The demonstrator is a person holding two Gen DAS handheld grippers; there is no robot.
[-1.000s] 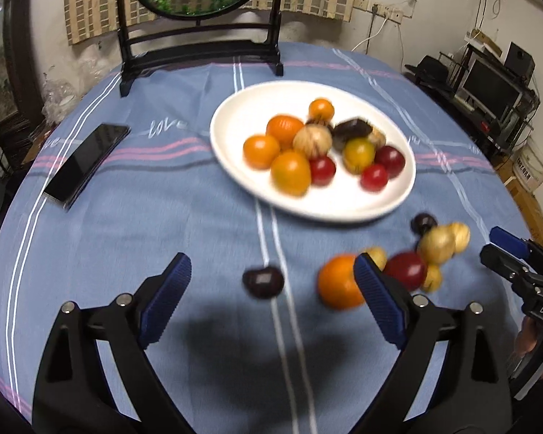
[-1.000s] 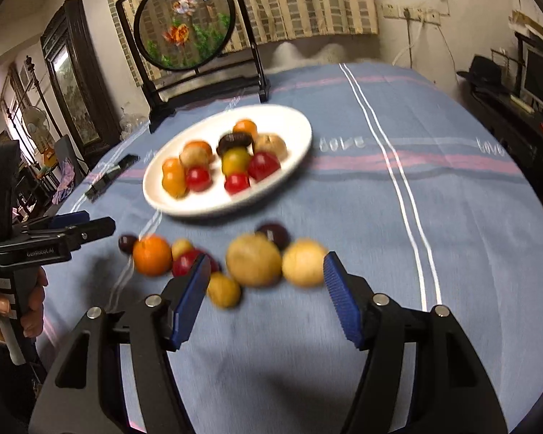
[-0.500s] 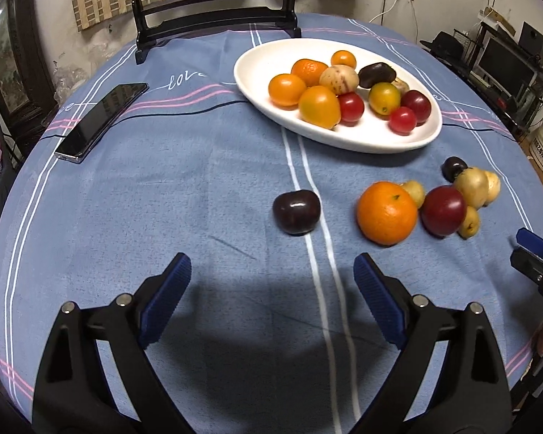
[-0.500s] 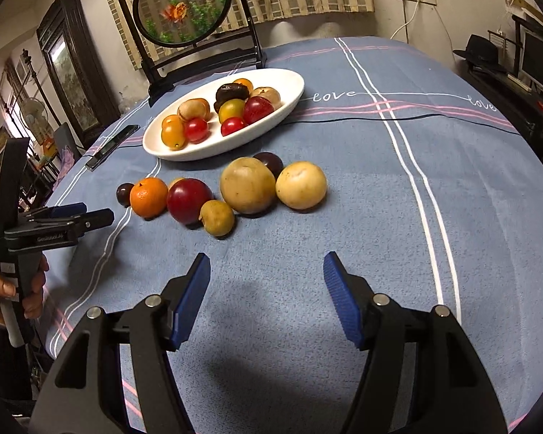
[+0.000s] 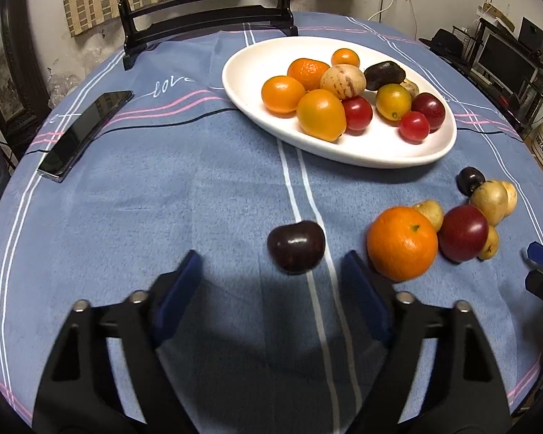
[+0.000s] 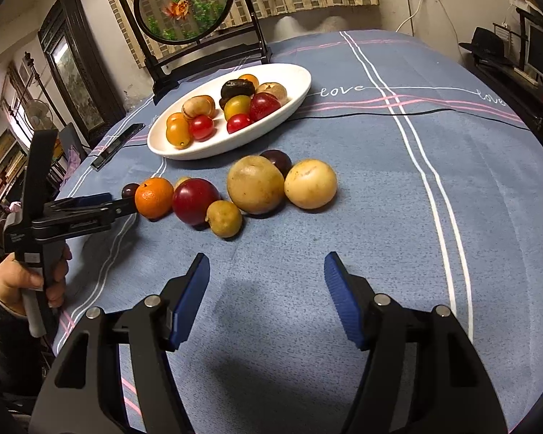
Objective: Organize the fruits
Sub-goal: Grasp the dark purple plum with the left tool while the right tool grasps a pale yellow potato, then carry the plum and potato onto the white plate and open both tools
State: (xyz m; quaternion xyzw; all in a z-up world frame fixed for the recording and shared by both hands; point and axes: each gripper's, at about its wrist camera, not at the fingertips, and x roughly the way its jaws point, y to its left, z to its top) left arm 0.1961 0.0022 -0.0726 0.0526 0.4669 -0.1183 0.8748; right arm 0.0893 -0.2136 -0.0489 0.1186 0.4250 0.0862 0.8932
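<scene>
- Left wrist view: the left gripper (image 5: 271, 282) is wide open and holds nothing. A dark plum (image 5: 296, 246) lies on the cloth just past its tips, on the near side of the white plate (image 5: 249, 72). An orange (image 5: 402, 248) sits right of the plum.
- Right wrist view: the right gripper (image 6: 266, 285) is wide open and empty. A pile of fruit with a red plum (image 6: 195, 200) lies on the near side of the plate.

I see a matt, slightly nubbly woven cloth (image 5: 199, 188) covering the table. On it sits a smooth, glossy white plate (image 5: 344, 152), ceramic by its look. Left of the plate lies a phone (image 5: 85, 132) with a mirror-glossy black face. Near the plate, the dark plum (image 5: 296, 246) is shiny and the orange (image 5: 402, 247) finely dimpled. My left gripper (image 5: 271, 289) has matt black plastic arms, ribbed blue pads and bright metal pins.
</scene>
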